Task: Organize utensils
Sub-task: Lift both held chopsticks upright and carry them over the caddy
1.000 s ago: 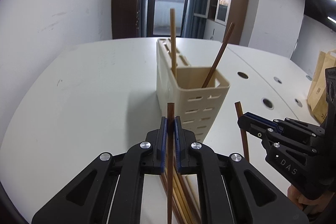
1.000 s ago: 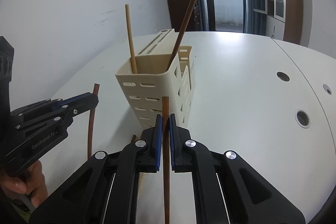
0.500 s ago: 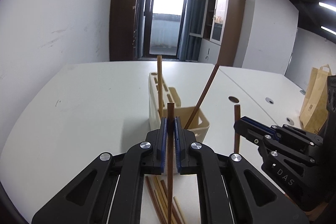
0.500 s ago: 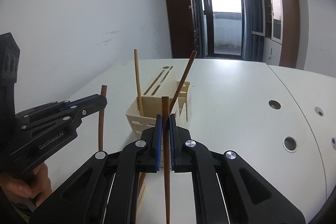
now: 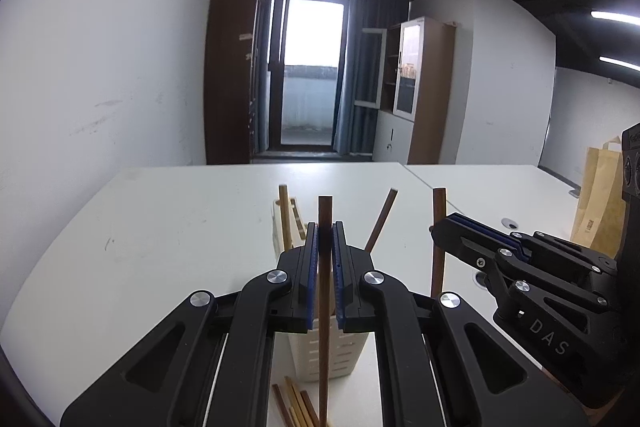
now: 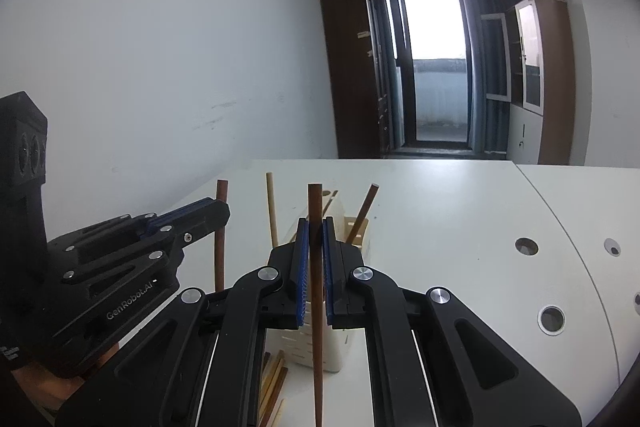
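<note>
Now chopstick (image 5: 325,287) upright btwn jaws

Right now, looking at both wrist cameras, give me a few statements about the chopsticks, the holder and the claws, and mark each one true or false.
1. The left claw is shut on a dark chopstick held upright. True.
2. The right claw is open and holds nothing. False: it is shut on its own dark chopstick.
3. Two chopsticks already stand in the cream holder. True.
4. The holder lies tipped on its side. False: it stands upright on the white table.
5. Loose chopsticks lie on the table near the holder's base. True.
</note>
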`<state>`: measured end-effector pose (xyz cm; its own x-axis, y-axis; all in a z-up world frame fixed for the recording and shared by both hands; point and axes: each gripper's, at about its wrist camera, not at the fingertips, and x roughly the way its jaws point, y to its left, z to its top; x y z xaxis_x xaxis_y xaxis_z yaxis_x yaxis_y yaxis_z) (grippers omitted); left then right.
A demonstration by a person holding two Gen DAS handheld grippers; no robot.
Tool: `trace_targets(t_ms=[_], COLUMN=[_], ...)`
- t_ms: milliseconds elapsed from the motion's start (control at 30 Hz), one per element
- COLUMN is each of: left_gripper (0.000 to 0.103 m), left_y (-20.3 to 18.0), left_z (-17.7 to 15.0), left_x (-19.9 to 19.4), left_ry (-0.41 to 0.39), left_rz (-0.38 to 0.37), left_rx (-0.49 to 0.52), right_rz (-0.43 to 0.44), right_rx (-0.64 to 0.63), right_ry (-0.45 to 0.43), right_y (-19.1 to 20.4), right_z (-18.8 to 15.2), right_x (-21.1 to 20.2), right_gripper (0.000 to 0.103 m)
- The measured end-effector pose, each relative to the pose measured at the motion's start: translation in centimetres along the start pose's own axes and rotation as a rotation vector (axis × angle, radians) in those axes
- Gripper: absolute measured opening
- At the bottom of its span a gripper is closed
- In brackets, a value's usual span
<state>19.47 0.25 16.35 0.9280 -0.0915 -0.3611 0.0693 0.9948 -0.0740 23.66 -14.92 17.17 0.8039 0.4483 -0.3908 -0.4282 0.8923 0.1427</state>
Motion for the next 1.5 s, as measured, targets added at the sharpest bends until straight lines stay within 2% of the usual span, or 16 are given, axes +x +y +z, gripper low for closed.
trace_targets(t_ms=[133,367,767,967,1067,1167,1300,1400,1500], left_gripper=[0.006,0.006,0.006,0.006,0.006,0.006,0.006,0.006,0.006], left_y=[-0.3,-0.6,-0.8,-1.2,-1.2,-1.6,-2.3,-2.4,-3.1], left_z=[0.8,2.4,2.9,2.7,2.0,2.0,2.2,2.1,1.9], left_x=[-1.2,-3.0,-6.9,-7.9,-8.2,-7.8,-6.0,-4.5,-2.2], left_ry=[-0.090,-0.214,-0.567,-0.698,-0.773,-0.792,-0.760,-0.730,-0.692], left_rz=[-0.002,0.045,0.076,0.070,0.091,0.095,0.091,0.071,0.096], left_rx=[0.006,-0.006,-0.051,-0.081,-0.109,-0.112,-0.081,-0.083,-0.040], right_rz=[0.018,0.052,0.096,0.114,0.109,0.102,0.104,0.106,0.086], right_rx=[-0.001,-0.003,0.021,0.052,0.081,0.107,0.120,0.118,0.079], right_ry=[-0.048,-0.144,-0.349,-0.488,-0.558,-0.603,-0.638,-0.612,-0.571], right_y=[-0.3,-0.4,-0.9,-1.3,-1.6,-2.0,-2.6,-3.0,-2.7], right_z=[0.8,1.7,3.1,3.1,3.1,3.2,3.5,3.7,3.4], right_x=[-0.6,-1.3,-3.5,-5.1,-5.5,-5.6,-4.9,-3.2,-1.4], right_gripper=[0.007,0.007,0.007,0.007,0.007,0.007,0.007,0.007,0.007])
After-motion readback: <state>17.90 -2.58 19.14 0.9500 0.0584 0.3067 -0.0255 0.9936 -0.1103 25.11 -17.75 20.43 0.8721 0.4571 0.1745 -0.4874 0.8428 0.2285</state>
